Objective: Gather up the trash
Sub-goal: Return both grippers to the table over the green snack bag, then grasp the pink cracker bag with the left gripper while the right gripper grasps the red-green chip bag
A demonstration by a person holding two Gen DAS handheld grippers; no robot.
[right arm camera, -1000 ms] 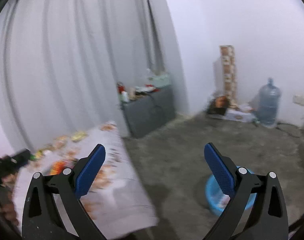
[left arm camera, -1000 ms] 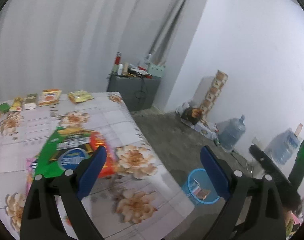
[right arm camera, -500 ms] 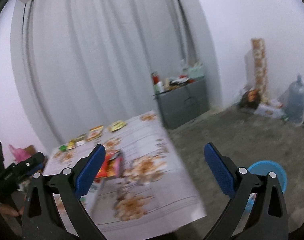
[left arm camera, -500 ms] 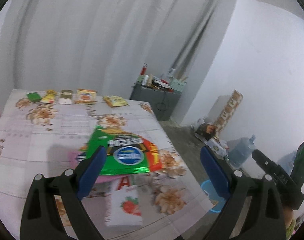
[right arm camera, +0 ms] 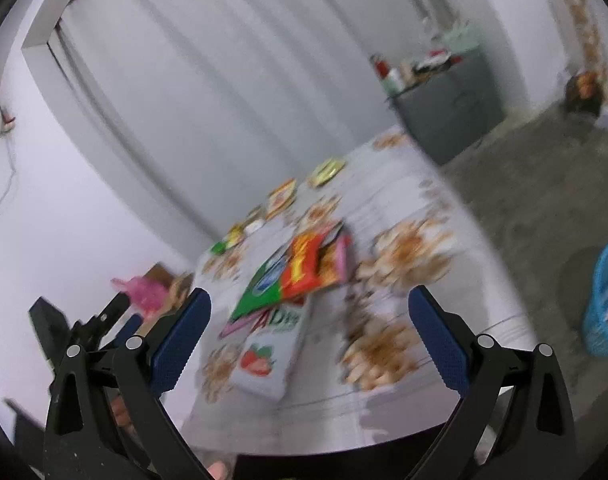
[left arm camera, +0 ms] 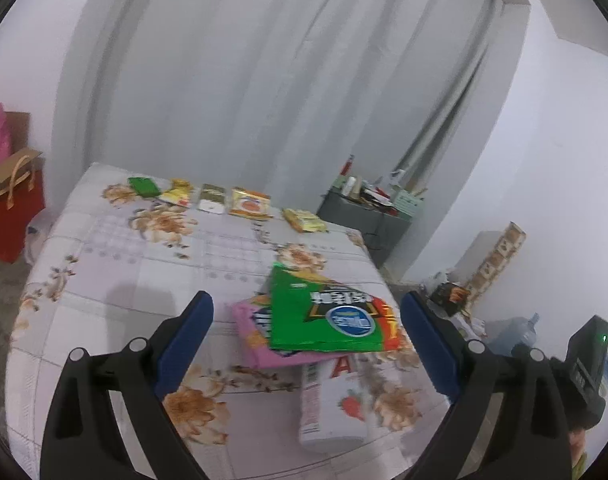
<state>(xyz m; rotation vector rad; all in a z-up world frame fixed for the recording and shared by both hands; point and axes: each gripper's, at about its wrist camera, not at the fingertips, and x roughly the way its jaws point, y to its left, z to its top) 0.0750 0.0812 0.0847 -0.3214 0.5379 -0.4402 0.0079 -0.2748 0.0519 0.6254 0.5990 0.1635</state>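
left claw (left arm camera: 305, 342): wide open, nothing between the jaws; hovered above the near half of the table, tilted down at the pile.
right claw (right arm camera: 309, 342): also spread wide & empty; view blurred, but the jaw gap was plain.
table (left arm camera: 104, 264): floral cloth; trash lay in two groups, a near pile & a far row.
near pile: green bag (left arm camera: 327, 316) on top, overlapping a pink packet (left arm camera: 252, 336); white carton w/ strawberry print (left arm camera: 331, 404) at the near edge, its far end tucked under the pink packet.
far row: small packets (left arm camera: 250, 202) lined along the back edge, well apart from both claws.
bin (right arm camera: 607, 300): blue basket on the floor, off the table's right side; some trash already inside.
key relation: green bag sat straight ahead of the left claw, between its jaws in line of sight, a bit right of centre; long axis ran roughly across the gap, left-right.
carton axis: pointed away from the right claw, about along its fingers; lay left of centre in the right view.
nearer claw: probably left for the bag; right looked about as close to the carton. Couldn't tell for sure.
next move (guess): drop the left claw onto the bag's near edge, pinch, carry right to the bin.
risk: flat bag, thin edge; the pink packet under it could come along.
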